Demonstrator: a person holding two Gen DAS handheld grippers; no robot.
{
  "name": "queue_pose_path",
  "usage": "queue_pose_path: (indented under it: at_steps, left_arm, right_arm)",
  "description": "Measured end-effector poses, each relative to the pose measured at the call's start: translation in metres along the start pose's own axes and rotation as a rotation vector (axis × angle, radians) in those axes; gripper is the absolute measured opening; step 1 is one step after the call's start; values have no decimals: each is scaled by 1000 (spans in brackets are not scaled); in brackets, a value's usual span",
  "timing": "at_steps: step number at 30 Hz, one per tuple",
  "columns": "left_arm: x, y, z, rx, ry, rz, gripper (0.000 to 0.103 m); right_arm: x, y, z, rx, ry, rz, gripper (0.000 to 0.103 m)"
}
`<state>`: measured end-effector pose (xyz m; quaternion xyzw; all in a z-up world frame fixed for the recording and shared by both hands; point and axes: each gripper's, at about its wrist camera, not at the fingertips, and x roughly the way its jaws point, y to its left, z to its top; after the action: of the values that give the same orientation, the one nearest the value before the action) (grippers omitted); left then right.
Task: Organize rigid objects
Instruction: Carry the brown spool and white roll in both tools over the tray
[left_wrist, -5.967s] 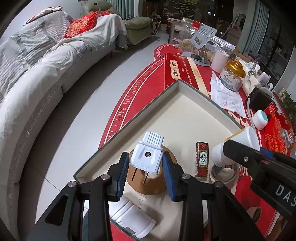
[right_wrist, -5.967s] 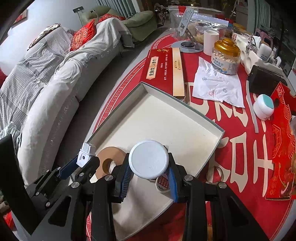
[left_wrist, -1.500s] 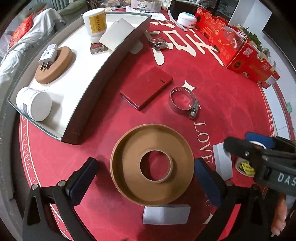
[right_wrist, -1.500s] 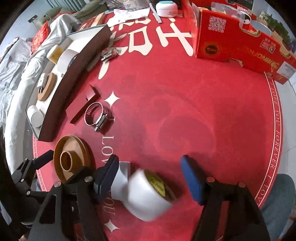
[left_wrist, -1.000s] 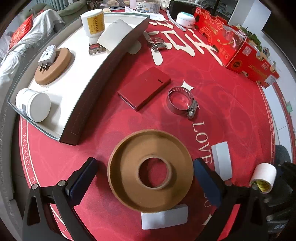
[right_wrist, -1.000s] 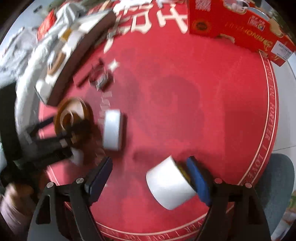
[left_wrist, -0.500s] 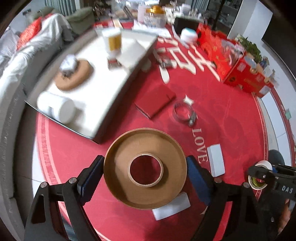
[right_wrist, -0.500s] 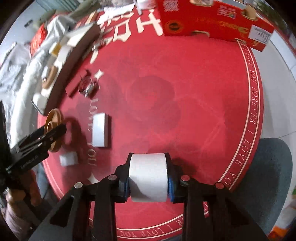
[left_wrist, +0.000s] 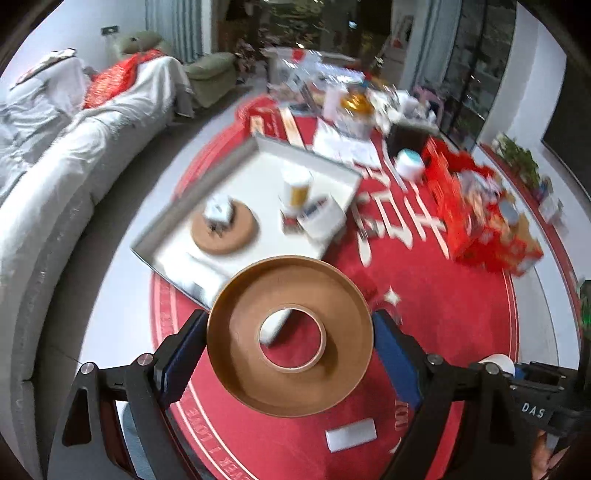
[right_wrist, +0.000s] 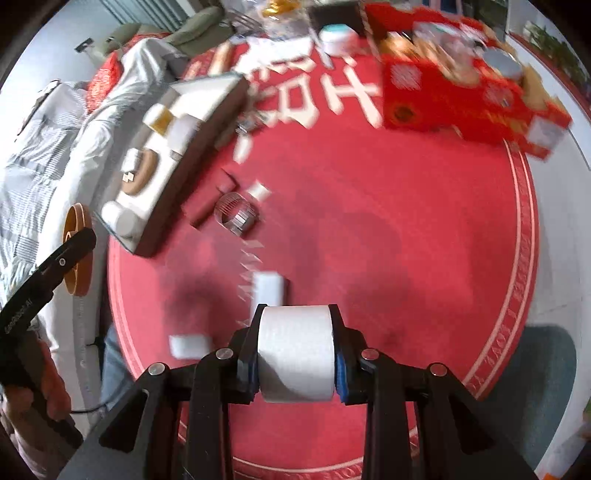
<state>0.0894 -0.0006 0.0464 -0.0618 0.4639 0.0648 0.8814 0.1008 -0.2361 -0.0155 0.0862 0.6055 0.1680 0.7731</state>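
A: Grippers first. What did the left gripper (left_wrist: 290, 341) have?

B: It was clamped on a brown reel (left_wrist: 290, 341), blue pads against the rim on both sides. Reel was raised above the desk (left_wrist: 461, 314), flat face to the camera, hole in the middle.

A: And the right?

B: Right gripper (right_wrist: 294, 356) pinched a white roll (right_wrist: 294, 352), pads on its two flat ends. Roll was lifted clear of the red cloth.

A: Where was the tray?

B: Tray (left_wrist: 207, 192) sat on the desk's left side, beyond the reel in the left view. It held a cork disc (left_wrist: 224, 229) with a white plug (left_wrist: 218, 212) on top, a yellow-labelled bottle (left_wrist: 295, 192) upright, a white block (left_wrist: 321, 221) near it. Right view showed a white jar (right_wrist: 122, 219) at the tray's near corner.

A: Loose items on the cloth?

B: Hose clamp (right_wrist: 236, 214) just beside a dark red case (right_wrist: 207, 210), both near the tray's outer wall. White slab (right_wrist: 268, 288) just beyond the roll, a second white pad (right_wrist: 190, 345) to its left. Red carton (right_wrist: 461, 99) far right, well apart from the tray.

A: Sharpness?

B: Both views blurred; small print unreadable.
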Motion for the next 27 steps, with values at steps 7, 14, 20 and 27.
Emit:
queue_pose_path:
  at_steps: [7,14,20,27]
  left_arm:
    - [-23,32,53,-85,-111,82,89]
    - [-31,68,107,-178,-203,144,89]
    - [3,83,119,-181,-201,197,89]
    - [57,98,102,-214,-100,208,89]
  right_arm:
    - [-17,73,61,-117,-95,44,32]
    - [-43,138,140,-142,-204,127,32]
    - [-33,179,195,-189,-241,122,32]
    - [57,182,190,-187,-50,110,32]
